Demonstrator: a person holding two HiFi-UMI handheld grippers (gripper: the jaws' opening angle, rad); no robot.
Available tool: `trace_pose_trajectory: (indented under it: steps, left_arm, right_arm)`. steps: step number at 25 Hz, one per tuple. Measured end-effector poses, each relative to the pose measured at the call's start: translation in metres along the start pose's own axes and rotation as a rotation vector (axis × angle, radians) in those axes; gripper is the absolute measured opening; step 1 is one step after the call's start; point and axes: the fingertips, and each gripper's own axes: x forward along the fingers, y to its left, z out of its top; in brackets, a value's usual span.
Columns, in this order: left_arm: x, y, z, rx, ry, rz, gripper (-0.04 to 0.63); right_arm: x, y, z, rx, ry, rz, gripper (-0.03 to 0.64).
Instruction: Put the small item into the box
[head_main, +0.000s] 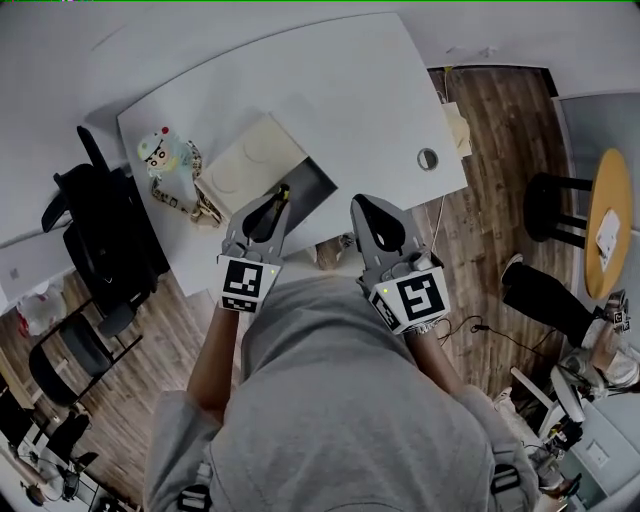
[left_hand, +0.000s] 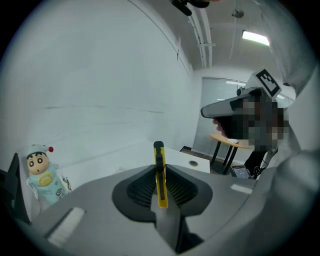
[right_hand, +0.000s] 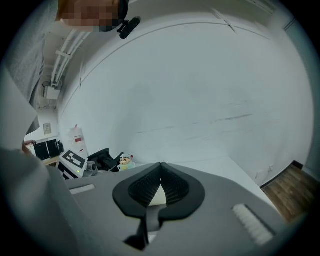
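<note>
You've got the cutter (left_hand: 159, 175); box (head_main: 252, 163) just ahead.
Your left tool (left_hand: 159, 169) clamps it lengthwise along its jaws, tip by the box's opening; right tool (right_hand: 160, 169) clenched, empty.

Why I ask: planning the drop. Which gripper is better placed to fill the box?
Left. The left gripper is shut on the yellow utility knife and sits nearest the open box; the right gripper is shut and empty.

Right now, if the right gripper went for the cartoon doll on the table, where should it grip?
Probably the doll is best pinched across its torso, below the wider round head, coming in level from the side: it stands upright, so the head would stop a slip. The right gripper is shut and empty.
</note>
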Motion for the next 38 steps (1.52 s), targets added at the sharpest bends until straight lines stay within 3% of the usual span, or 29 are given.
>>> trace_pose_trajectory:
  steps: [20,38]
  left_arm:
    - [0.039,-0.005,-0.101,-0.034,0.315,-0.118,0.064]
    - [0.062,-0.014,-0.154,-0.034,0.494,-0.143,0.064]
  right_arm:
    - [0.014,-0.002,-0.014,0.026,0.033,-0.074,0.015]
    - [0.008,-0.013,-0.024,0.054,0.051,-0.099,0.015]
